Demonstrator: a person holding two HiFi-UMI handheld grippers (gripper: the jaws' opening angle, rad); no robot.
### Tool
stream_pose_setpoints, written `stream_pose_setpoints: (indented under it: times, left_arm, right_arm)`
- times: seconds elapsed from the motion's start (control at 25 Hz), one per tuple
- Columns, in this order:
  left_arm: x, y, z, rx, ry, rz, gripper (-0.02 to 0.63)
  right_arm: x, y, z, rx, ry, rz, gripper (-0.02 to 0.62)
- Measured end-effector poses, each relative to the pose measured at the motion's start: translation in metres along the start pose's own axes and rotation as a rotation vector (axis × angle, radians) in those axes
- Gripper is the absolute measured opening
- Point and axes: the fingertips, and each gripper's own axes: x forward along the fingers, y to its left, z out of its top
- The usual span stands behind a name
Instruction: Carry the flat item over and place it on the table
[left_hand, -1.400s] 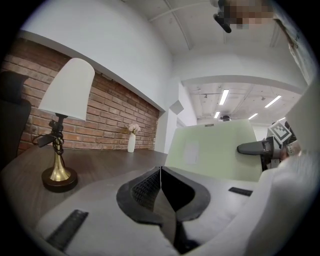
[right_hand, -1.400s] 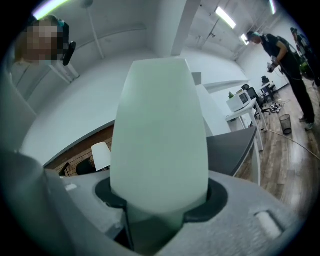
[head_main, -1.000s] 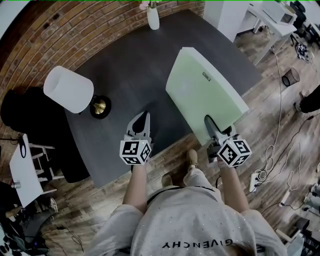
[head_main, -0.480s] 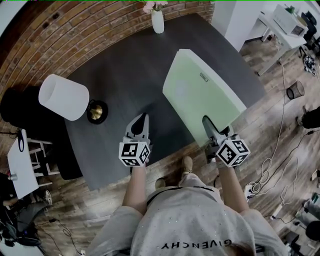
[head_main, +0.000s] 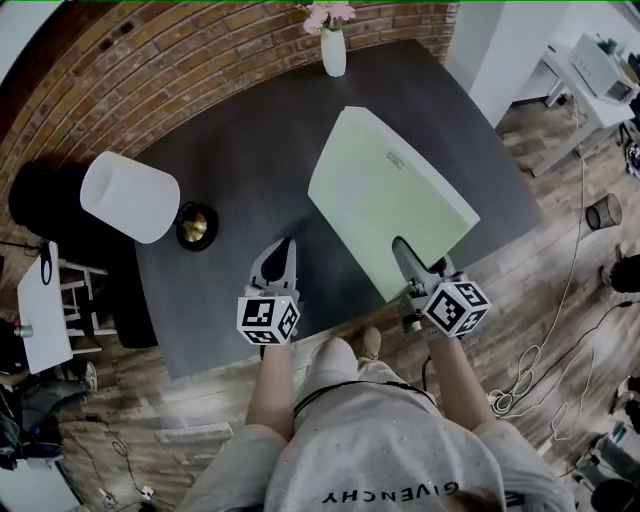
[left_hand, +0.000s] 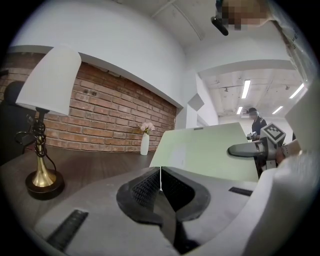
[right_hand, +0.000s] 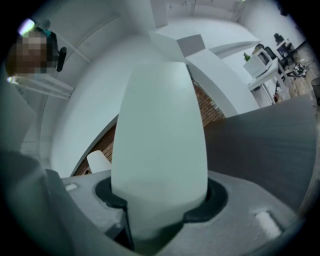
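The left gripper (head_main: 281, 256) hung empty, jaws pressed together, while the right gripper (head_main: 407, 258) pinched the near edge of the pale green flat rectangular pad (head_main: 385, 190). The pad hovered over the dark grey table (head_main: 250, 150), so the carry seemed nearly done. The next move called for lowering it flat, clear of the white-shaded brass lamp (head_main: 135, 195), before letting go.

Pale green flat slab (head_main: 385, 195), thick, round-cornered, small tag on top; held over the right half of the dark table (head_main: 250, 150); near edge clamped in the right gripper (head_main: 402, 250).
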Motion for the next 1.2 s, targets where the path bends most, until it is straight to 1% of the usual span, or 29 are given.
stream_pose_setpoints:
  times: [0.32, 0.48, 0.88, 1.08, 1.2]
  left_arm:
    - [0.002, 0.011, 0.003, 0.004, 0.008, 0.026, 0.003]
    - [0.008, 0.021, 0.001, -0.008, 0.01, 0.034, 0.003]
    - [0.024, 0.033, 0.005, -0.015, 0.009, 0.012, 0.003]
    - [0.023, 0.041, 0.003, -0.022, 0.009, 0.016, 0.003]
    - [0.022, 0.045, 0.002, -0.027, 0.011, 0.018, 0.003]
  right_arm:
    - [0.032, 0.0, -0.006, 0.12, 0.025, 0.023, 0.273]
    - [0.047, -0.001, -0.006, 0.154, 0.036, 0.026, 0.273]
    - [0.078, -0.006, -0.008, 0.255, 0.044, 0.013, 0.273]
    - [0.089, -0.007, -0.017, 0.36, 0.047, 0.015, 0.273]
    - [0.096, -0.01, -0.019, 0.401, 0.043, 0.013, 0.273]
